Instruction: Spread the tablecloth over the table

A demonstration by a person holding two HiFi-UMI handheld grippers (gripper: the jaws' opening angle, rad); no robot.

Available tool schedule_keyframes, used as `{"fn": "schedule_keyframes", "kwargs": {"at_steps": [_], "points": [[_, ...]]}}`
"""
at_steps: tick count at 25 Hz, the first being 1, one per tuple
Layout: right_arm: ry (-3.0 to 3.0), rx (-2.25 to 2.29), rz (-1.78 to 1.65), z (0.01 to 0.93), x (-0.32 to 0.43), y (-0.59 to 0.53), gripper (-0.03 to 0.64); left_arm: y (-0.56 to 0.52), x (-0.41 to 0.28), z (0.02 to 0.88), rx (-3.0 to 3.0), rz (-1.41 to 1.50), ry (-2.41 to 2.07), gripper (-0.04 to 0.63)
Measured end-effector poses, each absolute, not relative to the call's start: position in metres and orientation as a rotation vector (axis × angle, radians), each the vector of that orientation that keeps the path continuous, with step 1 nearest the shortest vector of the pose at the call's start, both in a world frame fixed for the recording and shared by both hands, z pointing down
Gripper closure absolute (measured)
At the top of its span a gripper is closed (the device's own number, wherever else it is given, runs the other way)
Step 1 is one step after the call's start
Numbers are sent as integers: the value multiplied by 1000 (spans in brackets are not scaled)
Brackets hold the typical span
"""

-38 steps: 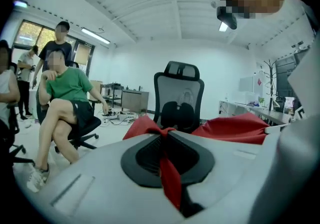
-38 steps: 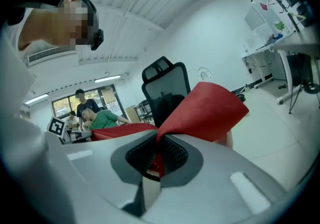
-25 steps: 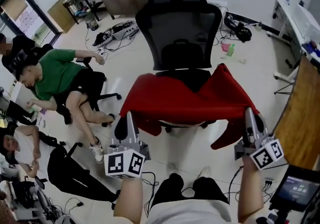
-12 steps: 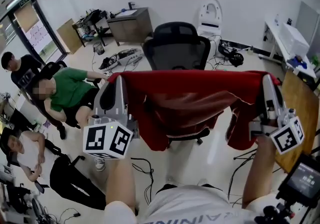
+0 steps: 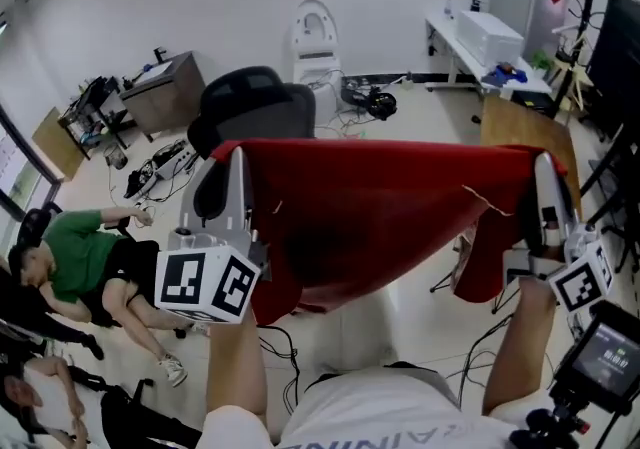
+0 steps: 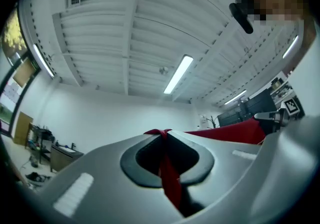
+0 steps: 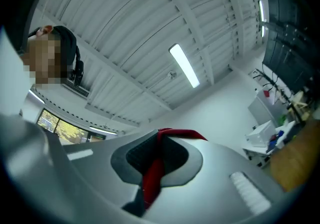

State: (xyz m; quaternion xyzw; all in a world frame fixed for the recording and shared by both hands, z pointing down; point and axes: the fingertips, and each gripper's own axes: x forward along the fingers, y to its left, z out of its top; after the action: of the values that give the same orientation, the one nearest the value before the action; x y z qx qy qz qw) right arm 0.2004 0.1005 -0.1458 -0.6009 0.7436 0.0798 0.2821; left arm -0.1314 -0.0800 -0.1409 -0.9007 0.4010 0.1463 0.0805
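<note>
Left forearm point(image 5: 238, 367) and right forearm point(image 5: 512, 342) reach forward; left gripper point(image 5: 227, 155) and right gripper point(image 5: 546, 165) tilt upward, jaws pinched on red tablecloth point(image 5: 380, 212).

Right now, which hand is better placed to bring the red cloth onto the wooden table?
Probably the right. Both are shut on the tablecloth, but the right gripper is nearest the wooden table; the left gripper is farther, near the office chair.

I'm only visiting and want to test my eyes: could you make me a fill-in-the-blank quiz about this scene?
The tablecloth is ____ in colour.
The left gripper and the right gripper each have their jaws ____ on its top edge.
The office chair beyond it is ____.
Missing words: red; shut; black.
</note>
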Motion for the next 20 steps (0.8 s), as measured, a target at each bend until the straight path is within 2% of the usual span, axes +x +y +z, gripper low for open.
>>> {"fn": "schedule_keyframes", "kwargs": {"at_steps": [9, 14, 20], "points": [[1671, -2329, 335, -74, 280, 200, 606, -81, 32, -65, -2988, 255, 728, 575], [1496, -2558, 303, -46, 284, 258, 606, -57, 79, -38, -3080, 198, 469, 575], [1313, -2717, 276, -42, 258, 314, 606, -26, 100, -36, -3127, 191, 253, 575]]}}
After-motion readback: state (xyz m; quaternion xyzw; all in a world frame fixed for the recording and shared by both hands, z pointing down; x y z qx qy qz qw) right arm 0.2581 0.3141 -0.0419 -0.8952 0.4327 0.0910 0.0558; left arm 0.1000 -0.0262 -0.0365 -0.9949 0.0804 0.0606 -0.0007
